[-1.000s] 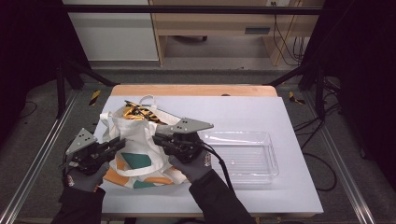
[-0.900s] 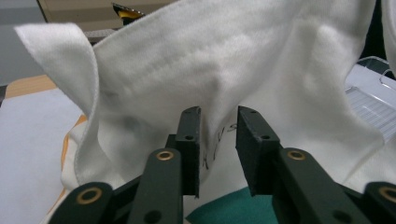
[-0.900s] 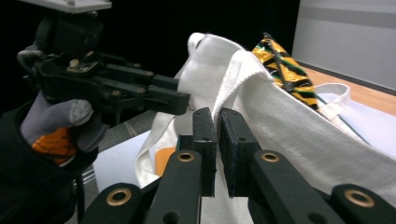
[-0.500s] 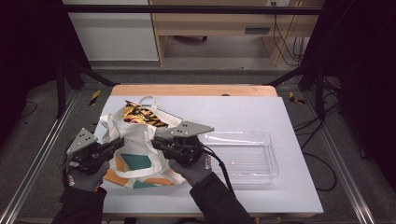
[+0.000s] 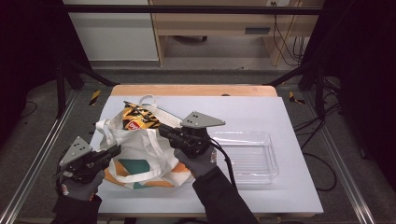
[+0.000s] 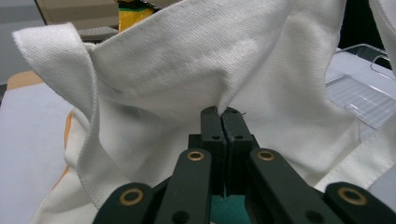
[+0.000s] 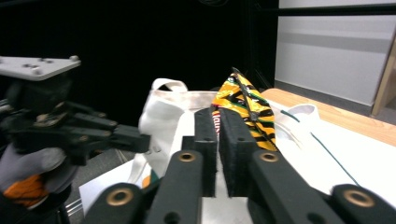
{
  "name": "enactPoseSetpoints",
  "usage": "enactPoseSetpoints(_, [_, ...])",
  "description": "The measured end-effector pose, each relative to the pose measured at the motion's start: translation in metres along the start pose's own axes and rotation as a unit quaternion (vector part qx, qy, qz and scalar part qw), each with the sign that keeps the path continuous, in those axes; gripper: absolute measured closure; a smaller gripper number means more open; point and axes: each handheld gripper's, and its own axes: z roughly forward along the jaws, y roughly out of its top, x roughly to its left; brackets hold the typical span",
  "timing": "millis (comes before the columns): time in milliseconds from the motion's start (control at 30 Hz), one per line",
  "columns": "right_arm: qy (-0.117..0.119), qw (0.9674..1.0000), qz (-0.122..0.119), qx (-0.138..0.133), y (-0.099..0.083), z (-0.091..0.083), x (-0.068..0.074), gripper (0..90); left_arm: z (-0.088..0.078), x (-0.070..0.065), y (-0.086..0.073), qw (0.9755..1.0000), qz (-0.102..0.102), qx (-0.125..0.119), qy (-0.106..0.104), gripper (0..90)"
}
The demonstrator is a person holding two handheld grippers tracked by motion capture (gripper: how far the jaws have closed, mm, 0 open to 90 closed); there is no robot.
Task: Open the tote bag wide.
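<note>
A white tote bag (image 5: 144, 163) with orange and teal patches lies on the white table (image 5: 261, 112). A yellow-and-black snack packet (image 5: 137, 119) sticks out of its mouth. My left gripper (image 5: 113, 150) is at the bag's left edge. In the left gripper view its jaws (image 6: 223, 114) are shut on a pinched fold of the white cloth (image 6: 187, 70). My right gripper (image 5: 162, 129) is at the mouth's right rim, beside the packet (image 7: 243, 107). Its jaws (image 7: 217, 116) have just closed further and stand shut, with a thin pale strip of the bag's cloth in the seam.
A clear plastic tray (image 5: 247, 154) stands to the right of the bag, close behind my right hand. A wooden strip (image 5: 187, 89) runs along the table's far edge. Metal frame rails flank the table on both sides.
The bag's mouth has been drawn wider and its left edge pulled out to the left. The bag lies flatter and more of the snack packet shows. Both hands barely shifted.
</note>
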Motion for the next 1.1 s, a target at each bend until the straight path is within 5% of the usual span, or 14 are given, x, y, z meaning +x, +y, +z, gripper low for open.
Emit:
enactPoseSetpoints(533, [0.002, 0.9983, -0.009, 0.057, -0.022, 0.029, 0.008, 90.0, -0.002, 0.001, -0.013, 0.9999, -0.002, 0.013, -0.011, 87.5])
enactPoseSetpoints(767, [0.016, 0.9981, -0.005, 0.059, -0.032, 0.028, 0.013, 90.0, -0.013, 0.003, -0.005, 0.9992, -0.025, -0.023, -0.020, 79.4])
enactPoseSetpoints(933, [0.026, 0.9977, -0.003, 0.062, -0.038, 0.030, 0.017, 90.0, -0.027, 0.002, 0.013, 0.9976, -0.030, -0.060, -0.014, 80.2])
enactPoseSetpoints(1100, [0.035, 0.9968, -0.009, 0.072, -0.046, 0.034, 0.025, 90.0, -0.025, 0.001, 0.027, 0.9971, -0.032, -0.069, -0.006, 85.0])
